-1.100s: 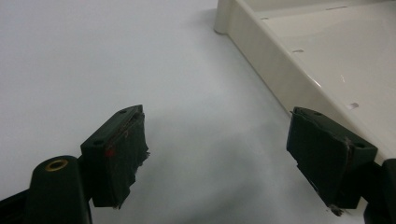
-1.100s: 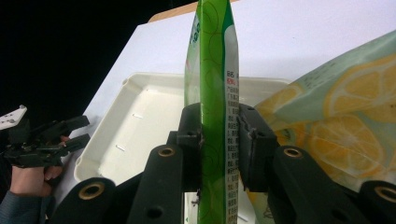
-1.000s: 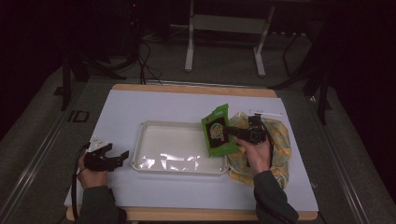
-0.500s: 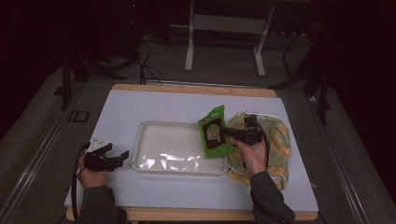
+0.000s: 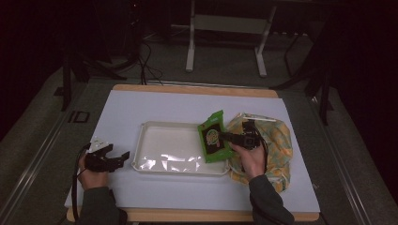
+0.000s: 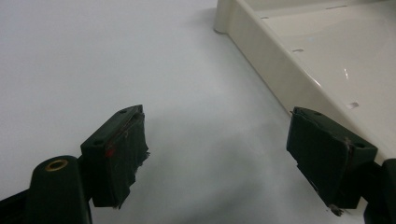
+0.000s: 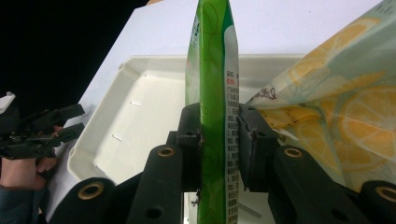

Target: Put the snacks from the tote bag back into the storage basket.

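A green snack packet (image 5: 214,138) hangs over the right end of the cream tray (image 5: 169,143), with my right gripper (image 5: 228,137) shut on its edge. In the right gripper view the packet (image 7: 215,70) stands edge-on and both pads of that gripper (image 7: 219,140) press its sides. My left gripper (image 5: 123,157) rests on the white tabletop just left of the tray, open. In the left gripper view nothing lies between its jaws (image 6: 224,158), and the tray wall (image 6: 275,79) runs past the right one.
A lemon-print bag (image 5: 272,140) lies crumpled at the right of the tray, under my right hand; its printed side (image 7: 336,102) is close beside the packet. The tray floor (image 7: 140,112) is bare. Dark floor and stand legs (image 5: 190,42) lie beyond the table's far edge.
My right gripper has carried the green packet slightly left and lower, from above the bag to the tray's right end. The left gripper has stayed put.
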